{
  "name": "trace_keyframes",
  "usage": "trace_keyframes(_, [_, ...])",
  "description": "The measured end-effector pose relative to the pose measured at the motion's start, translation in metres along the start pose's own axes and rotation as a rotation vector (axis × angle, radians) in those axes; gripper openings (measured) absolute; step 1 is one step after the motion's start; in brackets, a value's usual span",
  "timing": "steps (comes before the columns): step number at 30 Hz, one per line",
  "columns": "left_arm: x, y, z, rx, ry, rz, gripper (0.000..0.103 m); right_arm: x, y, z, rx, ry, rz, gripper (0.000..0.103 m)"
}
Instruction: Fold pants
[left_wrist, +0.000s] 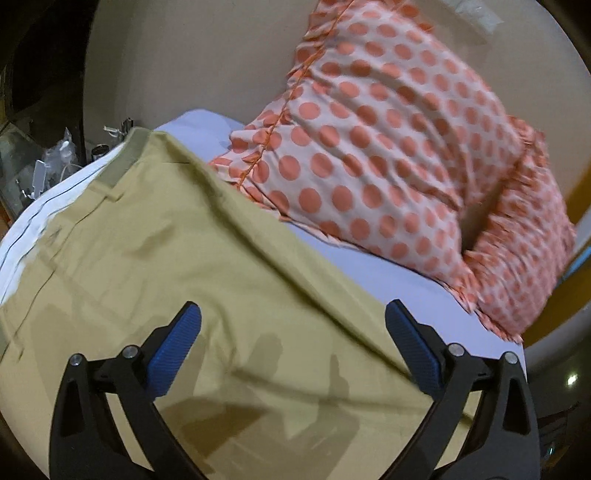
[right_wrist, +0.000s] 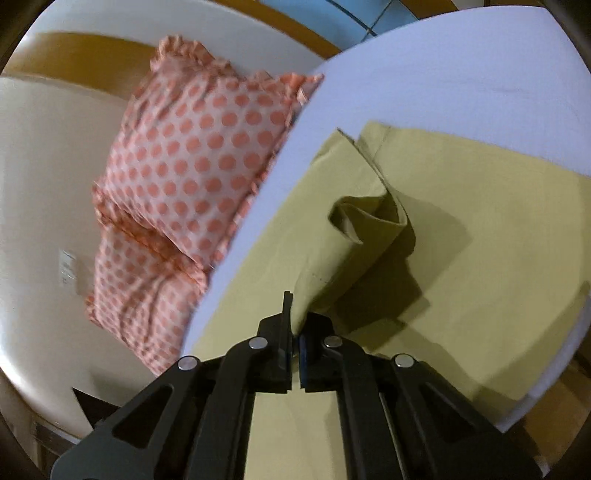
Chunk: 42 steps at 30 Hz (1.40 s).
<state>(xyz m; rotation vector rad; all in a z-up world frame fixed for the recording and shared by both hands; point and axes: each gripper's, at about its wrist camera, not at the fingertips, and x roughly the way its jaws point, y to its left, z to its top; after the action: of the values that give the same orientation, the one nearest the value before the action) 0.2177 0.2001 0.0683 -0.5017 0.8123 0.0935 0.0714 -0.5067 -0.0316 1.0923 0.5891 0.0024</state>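
Khaki pants (left_wrist: 166, 266) lie spread on a pale lavender bed sheet (left_wrist: 406, 288). Their waistband (left_wrist: 129, 155) is at the far left in the left wrist view. My left gripper (left_wrist: 291, 332) is open and empty, hovering just above the flat fabric. In the right wrist view my right gripper (right_wrist: 295, 325) is shut on a fold of the pants (right_wrist: 332, 258) and lifts it off the flat layer (right_wrist: 480, 240). The lifted cloth curls over and casts a shadow.
Two pink pillows with orange dots (left_wrist: 388, 147) (right_wrist: 192, 158) lean against the cream wall (left_wrist: 184, 55) at the bed's edge. Clutter with plastic bags (left_wrist: 44, 162) sits beyond the bed at left. The sheet's edge (right_wrist: 535, 398) drops off at right.
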Motion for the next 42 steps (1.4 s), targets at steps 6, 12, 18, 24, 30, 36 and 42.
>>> trace_keyframes(6, [0.083,0.011,0.034,-0.114,0.175,0.111,0.073,-0.005,0.007,0.005,-0.010,-0.027,0.044,0.002])
trace_keyframes(12, [0.051,0.014,0.022,-0.098,0.086,0.002,0.004,-0.015,0.027,0.017,-0.071,-0.088,0.076,0.002])
trace_keyframes(18, [-0.095,0.028,-0.063,0.021,-0.043,-0.078,0.005,-0.062,0.034,0.020,-0.139,-0.160,0.040,0.002])
trace_keyframes(24, [-0.140,0.056,-0.160,0.015,-0.002,-0.071,0.006,-0.070,-0.003,0.006,-0.101,-0.125,-0.071,0.002])
trace_keyframes(30, [-0.132,0.073,-0.204,0.004,0.029,-0.063,0.011,-0.077,-0.017,0.000,-0.163,-0.115,-0.219,0.016])
trace_keyframes(36, [-0.154,0.090,-0.225,-0.025,-0.063,-0.056,0.039,-0.114,-0.026,0.000,-0.263,-0.320,-0.350,0.075])
trace_keyframes(42, [-0.184,0.117,-0.226,-0.128,-0.179,-0.012,0.047,-0.104,-0.046,0.000,-0.255,-0.319,-0.405,0.073])
